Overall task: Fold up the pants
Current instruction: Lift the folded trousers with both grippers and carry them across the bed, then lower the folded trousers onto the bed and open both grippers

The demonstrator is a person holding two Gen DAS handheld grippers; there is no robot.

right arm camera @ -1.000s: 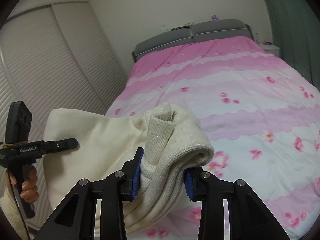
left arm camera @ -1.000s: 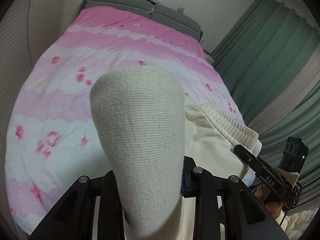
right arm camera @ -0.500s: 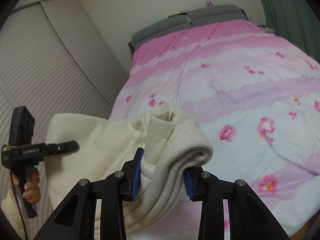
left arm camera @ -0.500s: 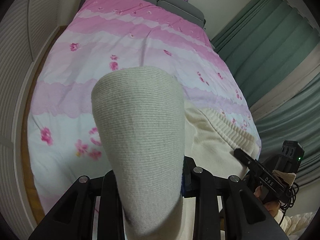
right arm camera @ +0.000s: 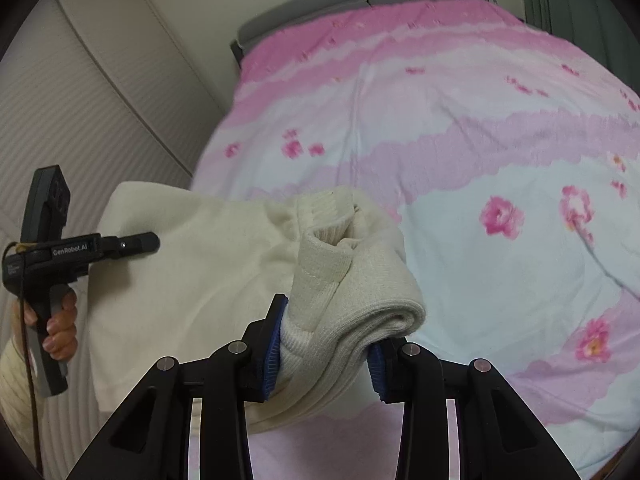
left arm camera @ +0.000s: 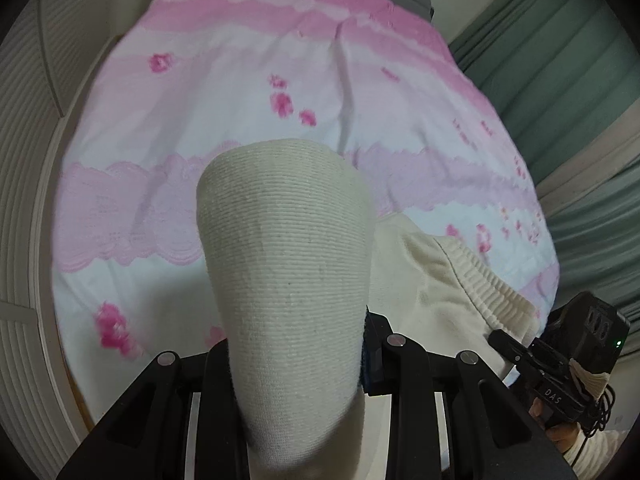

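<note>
The cream knit pants [left arm camera: 288, 264] [right arm camera: 200, 264] hang between both grippers above the bed. In the left wrist view a ribbed cuff bulges up out of my left gripper [left arm camera: 296, 356], which is shut on it, and hides its left pad. The ribbed waistband [left arm camera: 484, 280] stretches right toward the other gripper [left arm camera: 560, 376]. In the right wrist view my right gripper [right arm camera: 320, 352] is shut on a bunched roll of the ribbed cloth, held between the blue pads [right arm camera: 274, 344]. The left gripper [right arm camera: 80, 252], held by a hand, shows at the far left against the cloth.
A bed with a pink and white flowered cover [left arm camera: 280, 80] [right arm camera: 480, 140] fills both views below the pants. A grey headboard [right arm camera: 360, 4] lies at its far end. Ribbed closet doors [right arm camera: 80, 100] stand on the left, green curtains [left arm camera: 560, 60] on the right.
Both grippers have come down and forward over the bed with the pants still held. The cover looks closer and larger, and the headboard has slid toward the top edge.
</note>
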